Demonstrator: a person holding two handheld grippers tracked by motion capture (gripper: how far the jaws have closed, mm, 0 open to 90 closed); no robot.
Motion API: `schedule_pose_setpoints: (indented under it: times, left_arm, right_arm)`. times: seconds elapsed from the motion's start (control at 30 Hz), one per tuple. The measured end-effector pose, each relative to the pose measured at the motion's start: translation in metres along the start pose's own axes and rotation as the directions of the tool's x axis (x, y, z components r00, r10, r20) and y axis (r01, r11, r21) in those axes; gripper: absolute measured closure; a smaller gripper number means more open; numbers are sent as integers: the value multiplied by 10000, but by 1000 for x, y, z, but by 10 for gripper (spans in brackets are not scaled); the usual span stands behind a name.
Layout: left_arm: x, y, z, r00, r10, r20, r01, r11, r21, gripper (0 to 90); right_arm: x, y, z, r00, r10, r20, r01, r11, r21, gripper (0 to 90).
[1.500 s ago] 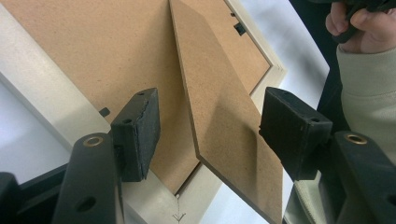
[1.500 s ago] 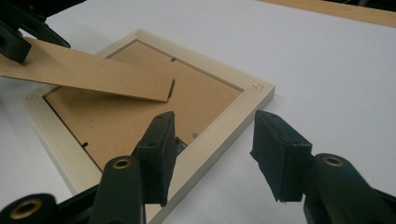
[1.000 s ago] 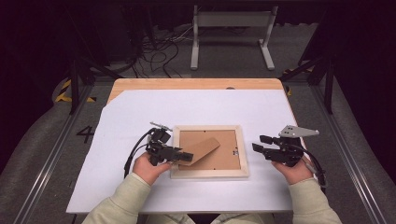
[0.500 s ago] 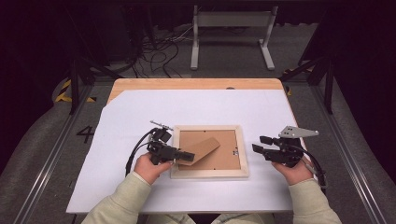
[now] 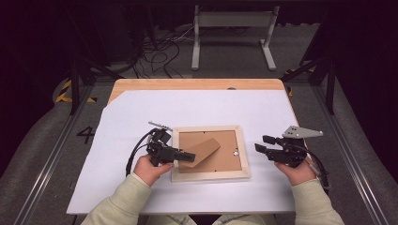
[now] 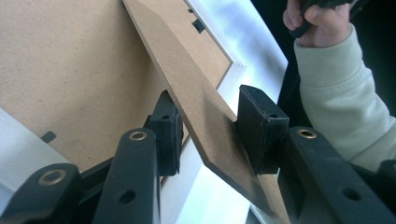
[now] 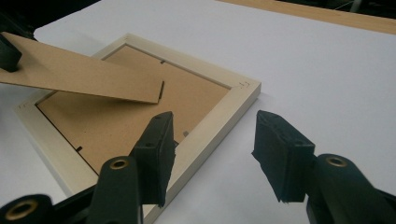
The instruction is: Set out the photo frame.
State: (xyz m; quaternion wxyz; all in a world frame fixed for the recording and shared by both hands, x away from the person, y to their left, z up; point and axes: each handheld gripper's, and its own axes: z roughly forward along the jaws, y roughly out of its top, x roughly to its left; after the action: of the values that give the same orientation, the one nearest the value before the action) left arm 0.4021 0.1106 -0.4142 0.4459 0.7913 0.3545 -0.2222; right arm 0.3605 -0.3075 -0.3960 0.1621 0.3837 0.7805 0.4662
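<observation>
High view, left tongs [image 5: 189, 157] just closing around stand flap [image 5: 202, 151], right tongs [image 5: 261, 143] spread.

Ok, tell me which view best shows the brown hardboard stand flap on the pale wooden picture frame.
The right gripper view: the brown hardboard stand flap appears nearly whole, raised above the frame's back. The high view shows it small; the left gripper view shows only its tip between the jaws.

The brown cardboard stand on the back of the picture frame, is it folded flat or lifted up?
Lifted up. The brown cardboard stand slants above the pale wooden picture frame, its free end between the left gripper pads.
</observation>
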Motion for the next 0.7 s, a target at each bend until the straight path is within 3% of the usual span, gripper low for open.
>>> schedule_pose_setpoints:
  times: [0.4,0.7]
  left_arm:
    - [-13,-5,-5,9981,595,174,-602,9974,403,691]
    - [-19,-8,-8,9972,654,372,-684,9940,857,738]
  right_arm:
    - [-3,4,-5,10000,-20,67,22,9998,-205,477]
    - [-6,4,-6,9999,25,120,-21,9996,-272,474]
